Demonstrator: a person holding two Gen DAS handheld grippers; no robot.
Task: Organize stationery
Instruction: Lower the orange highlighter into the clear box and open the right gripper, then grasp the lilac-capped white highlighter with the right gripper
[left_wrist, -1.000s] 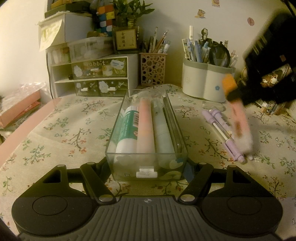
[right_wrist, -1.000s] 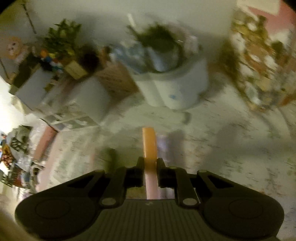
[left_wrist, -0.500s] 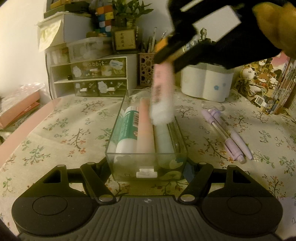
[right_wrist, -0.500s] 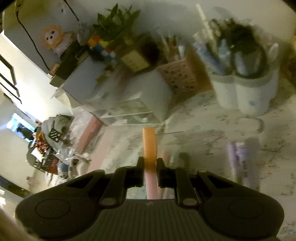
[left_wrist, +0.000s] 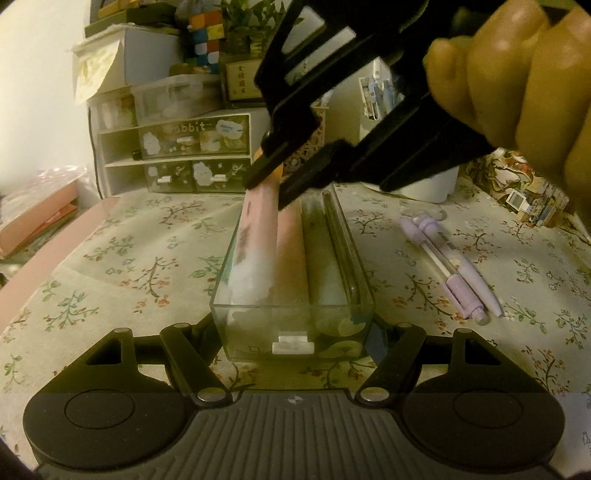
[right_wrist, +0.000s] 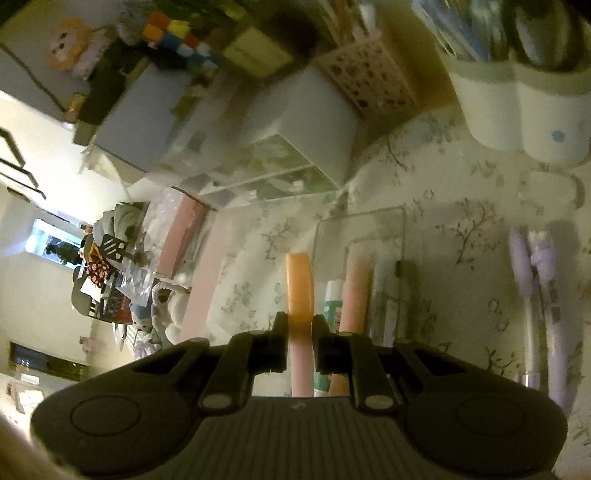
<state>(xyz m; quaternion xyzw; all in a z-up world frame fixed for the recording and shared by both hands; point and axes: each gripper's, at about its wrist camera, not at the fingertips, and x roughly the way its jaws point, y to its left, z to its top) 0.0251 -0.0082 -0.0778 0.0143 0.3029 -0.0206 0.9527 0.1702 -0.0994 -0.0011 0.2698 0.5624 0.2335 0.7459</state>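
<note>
A clear plastic tray holding several tubes and pens sits on the floral tablecloth. My left gripper is shut on the tray's near end. My right gripper is shut on a pink tube with an orange cap. In the left wrist view the right gripper holds this tube slanted, its lower white end down in the tray's left side. Two purple pens lie on the cloth to the right of the tray; they also show in the right wrist view.
A white drawer unit stands at the back left, a pink perforated pen cup beside it, and a white pen holder full of pens at the back right. Books stand at the far right. A pink box lies far left.
My right gripper carried the pink tube from beside the purple pens leftward over the tray, then lowered its white end into the tray's left side. The left gripper and tray stayed still.
</note>
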